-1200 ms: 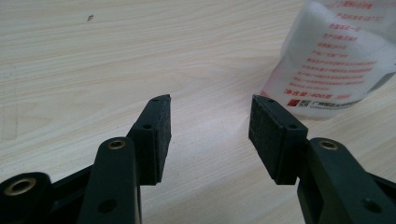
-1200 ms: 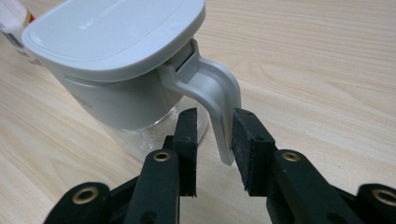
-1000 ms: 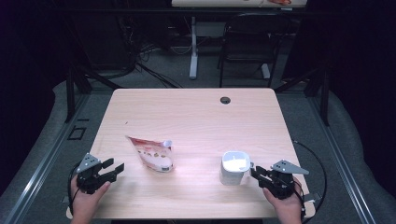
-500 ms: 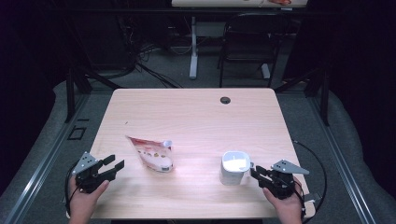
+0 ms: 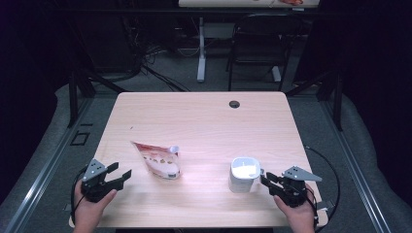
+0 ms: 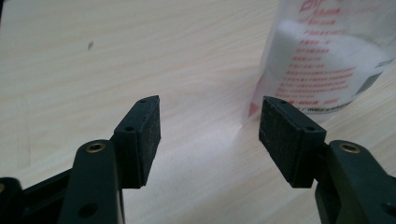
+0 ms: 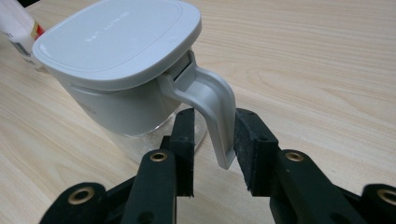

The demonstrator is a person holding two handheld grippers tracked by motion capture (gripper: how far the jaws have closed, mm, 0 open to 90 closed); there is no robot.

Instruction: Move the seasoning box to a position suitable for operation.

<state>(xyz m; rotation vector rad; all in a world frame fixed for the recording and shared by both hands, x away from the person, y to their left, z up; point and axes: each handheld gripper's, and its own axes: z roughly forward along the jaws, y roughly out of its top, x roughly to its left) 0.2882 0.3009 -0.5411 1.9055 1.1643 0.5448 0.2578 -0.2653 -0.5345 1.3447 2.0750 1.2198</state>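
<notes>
A red-and-white printed pouch of white powder lies on the wooden table, left of middle. My left gripper sits just left of it near the front edge. Its jaws have just been opening and stand open with nothing between them; the pouch is just beyond the right pad. A white lidded jug stands at the front right. My right gripper reaches it from the right. The jug's handle stands between its jaws: the right pad is against it, the left pad is slightly apart.
A dark cable hole marks the table's far side. Beyond the table stand a black chair and a desk leg on grey floor. The pouch's corner shows past the jug in the right gripper view.
The left gripper's jaws stand wider apart than half a second ago. Both hands, the pouch and the jug have stayed in place.
</notes>
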